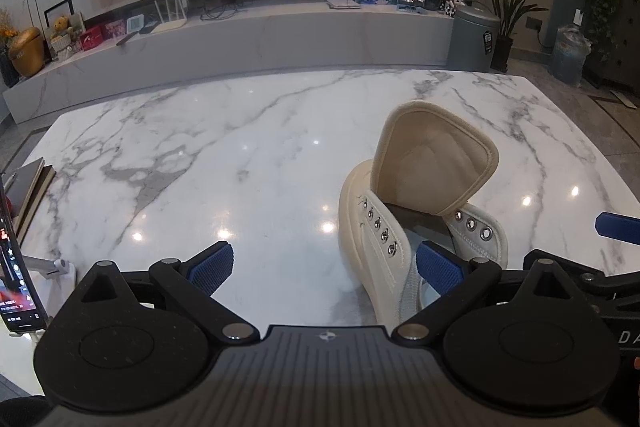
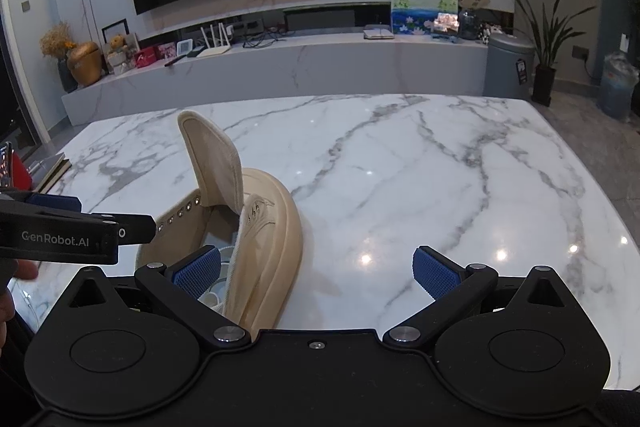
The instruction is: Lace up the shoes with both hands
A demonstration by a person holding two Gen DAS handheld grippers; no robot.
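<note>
On the side of my left gripper [image 2: 60,231], seen from my right wrist camera, white letters read "GenRobot.AI". From my left wrist camera, the black body at the right edge, my right gripper [image 1: 624,255], shows only "D A" in pale letters, the rest cut off by the frame. The phone [image 1: 14,279] at the left edge has a lit screen with writing too small to read. The dark tag on the grey bin [image 1: 474,37] carries print I cannot make out.
</note>
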